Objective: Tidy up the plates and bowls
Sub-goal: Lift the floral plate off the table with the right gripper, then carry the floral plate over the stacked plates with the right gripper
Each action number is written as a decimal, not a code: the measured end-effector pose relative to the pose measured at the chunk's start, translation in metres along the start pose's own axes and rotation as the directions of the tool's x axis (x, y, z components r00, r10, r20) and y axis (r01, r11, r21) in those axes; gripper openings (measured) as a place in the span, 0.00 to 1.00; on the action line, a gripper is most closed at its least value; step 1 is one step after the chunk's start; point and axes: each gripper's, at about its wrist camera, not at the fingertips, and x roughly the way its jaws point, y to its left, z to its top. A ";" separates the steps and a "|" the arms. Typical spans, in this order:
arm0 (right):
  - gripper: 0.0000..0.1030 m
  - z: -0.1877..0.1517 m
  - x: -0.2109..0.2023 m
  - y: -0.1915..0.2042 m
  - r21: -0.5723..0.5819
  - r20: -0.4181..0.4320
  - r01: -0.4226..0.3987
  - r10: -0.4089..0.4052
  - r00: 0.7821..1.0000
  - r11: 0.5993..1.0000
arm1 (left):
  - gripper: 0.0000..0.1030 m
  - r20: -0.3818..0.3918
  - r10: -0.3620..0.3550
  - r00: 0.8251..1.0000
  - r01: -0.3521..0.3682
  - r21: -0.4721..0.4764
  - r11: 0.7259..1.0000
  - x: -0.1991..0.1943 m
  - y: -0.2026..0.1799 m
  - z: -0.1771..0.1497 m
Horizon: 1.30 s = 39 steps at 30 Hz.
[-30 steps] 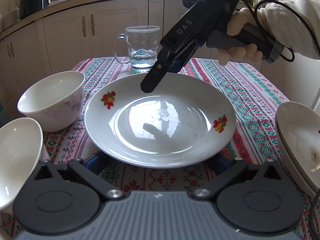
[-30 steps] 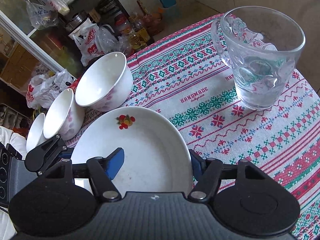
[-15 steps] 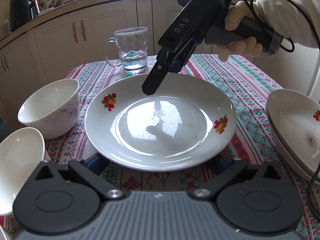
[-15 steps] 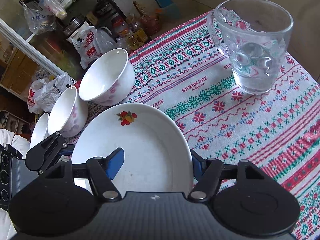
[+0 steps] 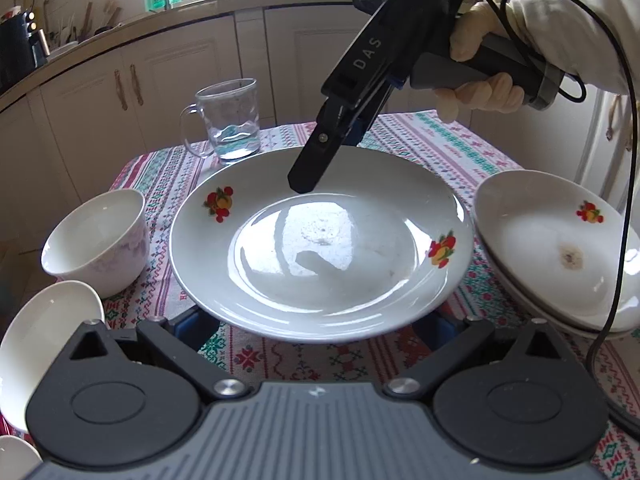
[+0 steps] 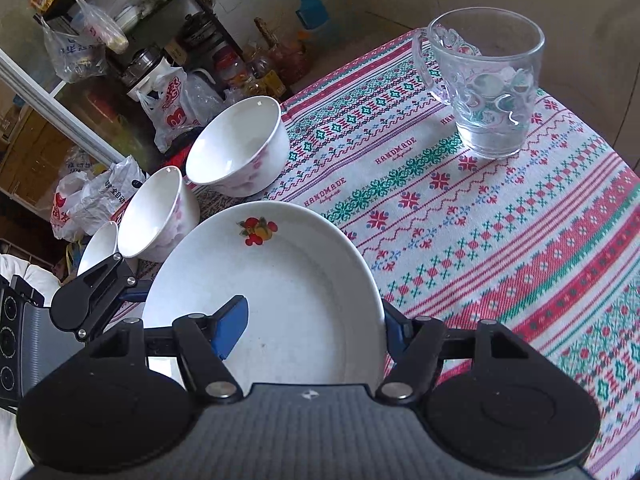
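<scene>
A white plate with fruit prints is held above the patterned tablecloth. My right gripper is shut on the plate's far rim, one blue pad on top. In the left wrist view it reaches down over that rim. My left gripper is open, its fingers under the plate's near edge. A stack of white plates lies to the right. White bowls stand at the left, also in the right wrist view.
A glass mug with water stands at the table's far side. The tablecloth covers the table. Kitchen cabinets stand behind. Bags and a cluttered shelf lie beyond the bowls.
The plate has risen off the cloth and shifted toward the plate stack at the right, held by my right gripper. The bowls and mug have not moved on the table.
</scene>
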 end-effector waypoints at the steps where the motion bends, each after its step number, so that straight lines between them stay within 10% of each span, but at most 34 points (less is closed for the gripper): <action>1: 0.72 -0.003 -0.003 0.002 0.004 0.004 0.004 -0.004 1.000 1.000 | 0.98 0.001 -0.008 1.000 0.008 0.004 1.000 -0.003 -0.001 0.000; 39: 0.72 -0.155 -0.092 0.042 0.226 0.143 0.152 -0.187 0.972 0.962 | 0.98 0.000 -0.283 0.959 0.275 0.229 0.934 -0.047 -0.073 -0.001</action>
